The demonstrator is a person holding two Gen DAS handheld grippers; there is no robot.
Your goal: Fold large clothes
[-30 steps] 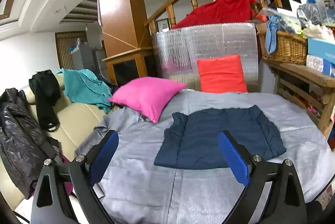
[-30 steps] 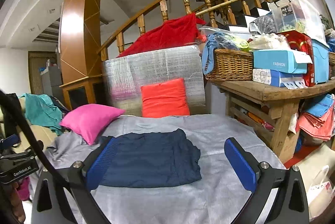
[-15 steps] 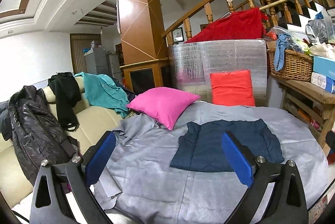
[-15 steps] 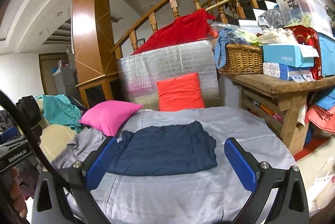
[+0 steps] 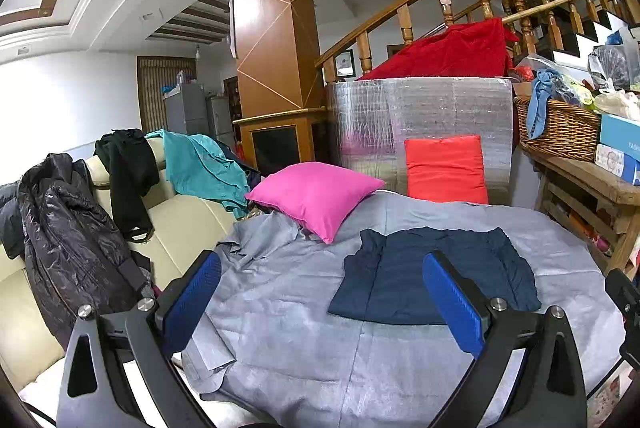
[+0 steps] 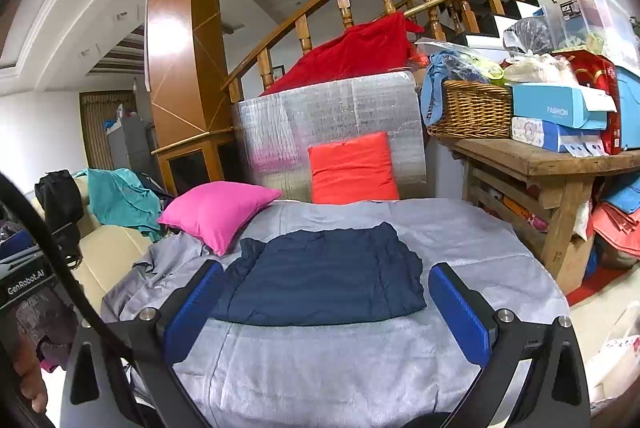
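Right wrist view, folded navy garment (image 6: 324, 272) beyond wide, empty jaws, left jaws likewise wide, empty

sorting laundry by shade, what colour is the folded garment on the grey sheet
Dark navy blue, clearest in the right wrist view.

My left gripper (image 5: 320, 298) has two black arms that spread out like a V. Each arm ends in a flat blue pad (image 5: 193, 302) with tiny bumps on it. I see a round silver screw (image 5: 499, 303) near each pad and one more farther out on each arm. Each arm has a long hole cut in it, shaped like a triangle.

My right gripper (image 6: 326, 310) looks just the same: black arms, blue pads (image 6: 460, 312), silver screws (image 6: 503, 315).

At the left edge of the right view I see a thick black cable (image 6: 60, 268), a black box with white letters "GenRobot.AI" (image 6: 24, 282), and a bit of bare skin (image 6: 28, 376) near the bottom.
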